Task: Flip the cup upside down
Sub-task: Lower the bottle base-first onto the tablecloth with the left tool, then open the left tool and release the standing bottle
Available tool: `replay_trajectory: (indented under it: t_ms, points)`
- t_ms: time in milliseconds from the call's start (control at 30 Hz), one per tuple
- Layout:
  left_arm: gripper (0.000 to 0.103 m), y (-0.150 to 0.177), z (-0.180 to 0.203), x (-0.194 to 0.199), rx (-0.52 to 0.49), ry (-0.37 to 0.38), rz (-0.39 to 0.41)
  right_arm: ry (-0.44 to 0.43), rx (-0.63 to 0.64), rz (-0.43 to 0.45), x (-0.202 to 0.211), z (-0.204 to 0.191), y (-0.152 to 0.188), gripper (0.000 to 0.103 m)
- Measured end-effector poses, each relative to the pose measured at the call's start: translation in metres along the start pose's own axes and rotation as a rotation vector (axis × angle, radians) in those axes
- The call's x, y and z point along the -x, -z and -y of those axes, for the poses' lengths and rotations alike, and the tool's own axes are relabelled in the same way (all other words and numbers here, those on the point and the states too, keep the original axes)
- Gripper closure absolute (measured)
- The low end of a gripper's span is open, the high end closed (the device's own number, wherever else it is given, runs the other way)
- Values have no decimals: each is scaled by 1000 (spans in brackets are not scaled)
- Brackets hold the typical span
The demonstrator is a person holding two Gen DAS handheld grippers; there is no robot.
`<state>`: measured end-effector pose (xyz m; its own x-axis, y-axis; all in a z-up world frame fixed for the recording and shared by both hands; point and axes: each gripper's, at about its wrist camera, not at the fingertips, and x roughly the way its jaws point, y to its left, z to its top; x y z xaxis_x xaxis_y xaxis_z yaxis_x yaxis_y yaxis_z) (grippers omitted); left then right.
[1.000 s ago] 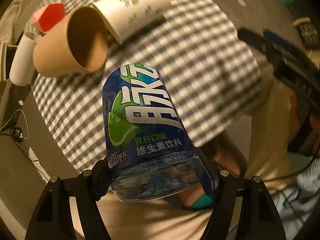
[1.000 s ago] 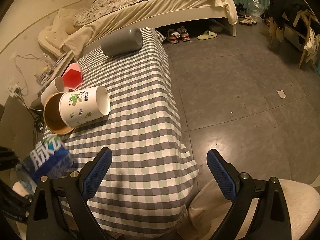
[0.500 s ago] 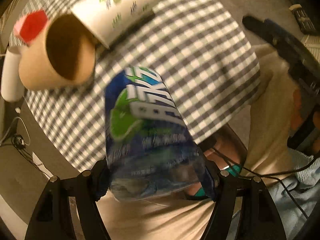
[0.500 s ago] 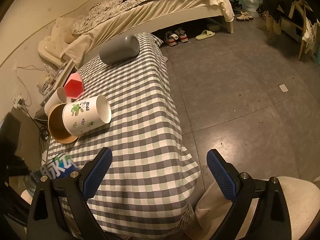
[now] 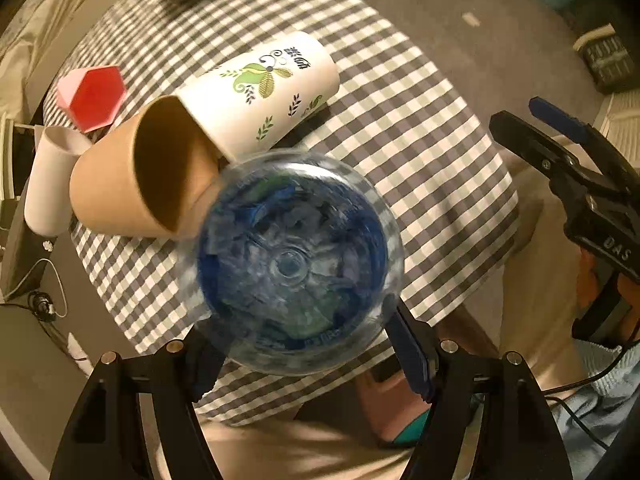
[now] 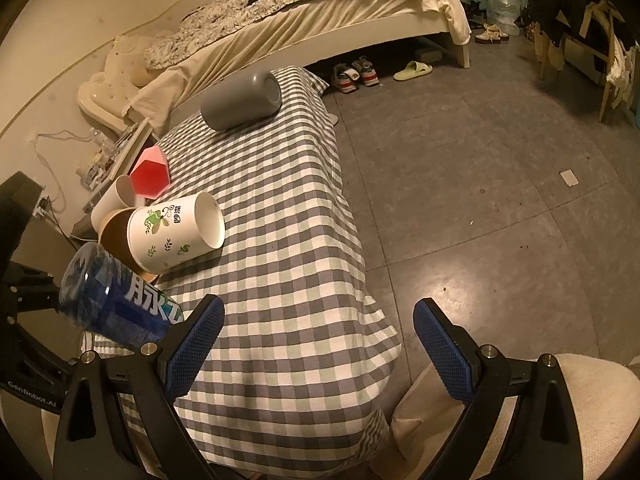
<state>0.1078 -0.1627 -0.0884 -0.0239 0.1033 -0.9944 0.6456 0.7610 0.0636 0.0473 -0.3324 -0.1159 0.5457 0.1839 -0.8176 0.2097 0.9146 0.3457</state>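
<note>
A blue clear-plastic cup [image 5: 296, 268] with white lettering is clamped between the fingers of my left gripper [image 5: 308, 358]. Its round clear base faces the left wrist camera, blurred by motion. In the right wrist view the same cup [image 6: 116, 304] hangs tilted over the near left corner of the checked table [image 6: 280, 240], base up and to the left. I cannot tell whether its mouth touches the cloth. My right gripper [image 6: 316, 324] stands open above the table's front edge with nothing between its fingers; the left wrist view shows that gripper [image 5: 560, 148] at the right.
Beside the blue cup lie a white leaf-print cup [image 5: 264, 88] and a brown paper cup [image 5: 132, 184], both on their sides. A small white cup [image 5: 48, 180] and a red faceted cup [image 5: 94, 96] sit at the left edge. A grey cylinder [image 6: 240, 100] lies at the far end.
The blue cup has swung round in my left gripper: its label faced the camera before, its base does now. It has moved in over the table corner. The right gripper stays open.
</note>
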Motion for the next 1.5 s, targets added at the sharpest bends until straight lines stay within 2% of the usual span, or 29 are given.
replay_trajectory:
  t_ms: [133,267,400,500,600,900,967,1067,1100,1267,1500]
  points:
    - [27,30,-4,6,70,18,101,2,28,34,7,-4,1,7]
    - [27,70,-17,20,248,95,241,10,70,74,16,-11,4,7]
    - [27,116,-30,38,395,118,396,12,107,107,28,-19,8,7]
    - [27,142,-43,51,487,100,517,24,131,129,41,-27,10,7]
    - [27,155,-50,62,538,59,620,34,164,163,59,-39,12,7]
    - [27,178,-48,91,576,-18,900,56,273,299,126,-89,19,7]
    - [26,181,-44,84,579,-47,940,67,294,317,134,-98,24,7]
    - [12,193,-39,71,599,-101,982,74,316,329,135,-108,35,7]
    - [11,197,-39,65,609,-110,988,76,322,328,133,-110,40,7]
    - [10,215,-47,36,671,-102,973,89,363,309,114,-121,71,0]
    - [2,224,-47,26,659,-123,987,113,414,293,87,-130,95,0]
